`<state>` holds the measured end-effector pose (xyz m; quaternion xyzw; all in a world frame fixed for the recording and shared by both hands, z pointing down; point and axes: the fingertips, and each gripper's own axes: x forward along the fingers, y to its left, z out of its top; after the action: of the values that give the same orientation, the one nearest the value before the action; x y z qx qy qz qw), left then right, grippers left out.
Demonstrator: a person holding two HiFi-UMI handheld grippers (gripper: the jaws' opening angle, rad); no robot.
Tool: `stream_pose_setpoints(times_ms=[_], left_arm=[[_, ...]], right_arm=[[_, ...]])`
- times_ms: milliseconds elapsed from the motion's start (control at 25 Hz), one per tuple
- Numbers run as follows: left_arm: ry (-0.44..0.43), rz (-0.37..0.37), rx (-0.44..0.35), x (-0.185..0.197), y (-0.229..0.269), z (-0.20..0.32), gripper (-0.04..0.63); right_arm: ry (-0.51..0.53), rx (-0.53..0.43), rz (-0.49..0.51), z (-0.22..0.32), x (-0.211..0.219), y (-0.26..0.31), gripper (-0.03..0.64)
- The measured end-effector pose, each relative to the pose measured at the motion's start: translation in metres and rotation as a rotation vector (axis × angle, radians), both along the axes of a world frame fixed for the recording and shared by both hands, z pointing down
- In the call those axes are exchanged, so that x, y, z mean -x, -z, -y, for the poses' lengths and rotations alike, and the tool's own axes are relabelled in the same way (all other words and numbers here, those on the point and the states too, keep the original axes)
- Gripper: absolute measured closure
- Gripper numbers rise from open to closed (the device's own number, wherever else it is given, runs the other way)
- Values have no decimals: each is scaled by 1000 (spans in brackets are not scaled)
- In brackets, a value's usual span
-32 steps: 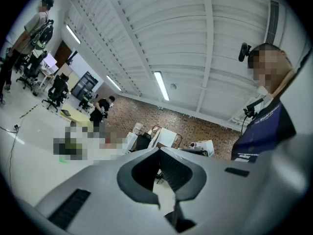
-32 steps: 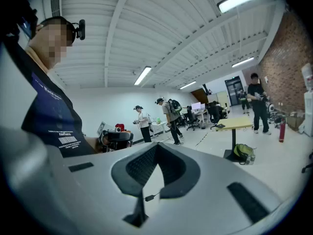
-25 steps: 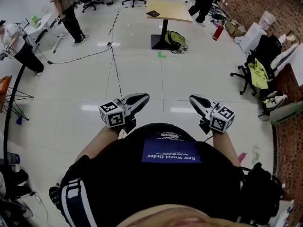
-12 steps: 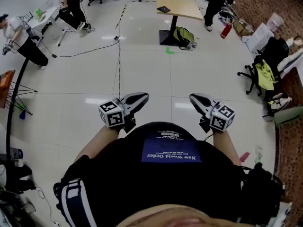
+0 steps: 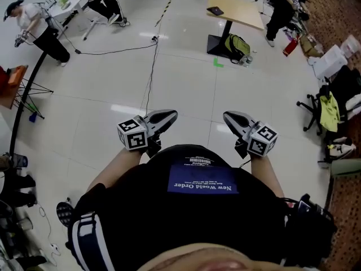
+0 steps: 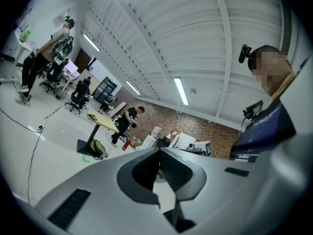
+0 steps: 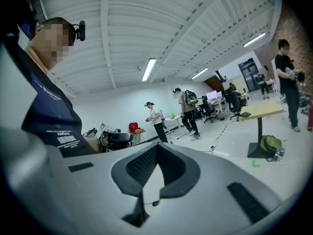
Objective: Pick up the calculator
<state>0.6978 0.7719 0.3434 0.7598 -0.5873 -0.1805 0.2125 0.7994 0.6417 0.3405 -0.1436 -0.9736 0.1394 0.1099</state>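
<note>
Left gripper [image 5: 171, 116] and right gripper [image 5: 227, 117]: both jaw pairs clenched, nothing between them. Both are held well apart from the table [image 5: 248, 17]. The calculator [image 5: 215, 10], visible only as a small dark flat item, lies on the table near one corner.

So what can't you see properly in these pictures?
- Dark flat thing on the far table: head view, too small to say whether it is the calculator.
- Hands holding the left gripper and right gripper: head view, hidden under the grippers themselves.
- Floor right under the person: head view, hidden by the black shirt.
</note>
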Motion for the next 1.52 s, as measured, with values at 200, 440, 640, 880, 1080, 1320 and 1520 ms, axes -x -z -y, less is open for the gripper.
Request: stream_pose_setpoints(times_ms=[200,440,640,880,1080,1320,1520], left_arm=[[88,9,7,26,14,65,589],[145,5,0,45,28,137,589],[175,3,45,74,18,159,589],[182,-21,32,127,8,176,589],[159,-63,4,207,-4,168,589],[106,-7,-5,327,2,149,589],[93,14,-28,413,11,153,589]], right_arm=[[113,4,6,69,40,6,632],[185,-25,14,144,77,15,632],[219,-16,7,170,103,9,632],[186,-9,-14,202,152,-2,632],[182,-71,-24,187,230,6,632],[81,-40,17,180,345,20,632],[36,-24,40,184,417,27,632]])
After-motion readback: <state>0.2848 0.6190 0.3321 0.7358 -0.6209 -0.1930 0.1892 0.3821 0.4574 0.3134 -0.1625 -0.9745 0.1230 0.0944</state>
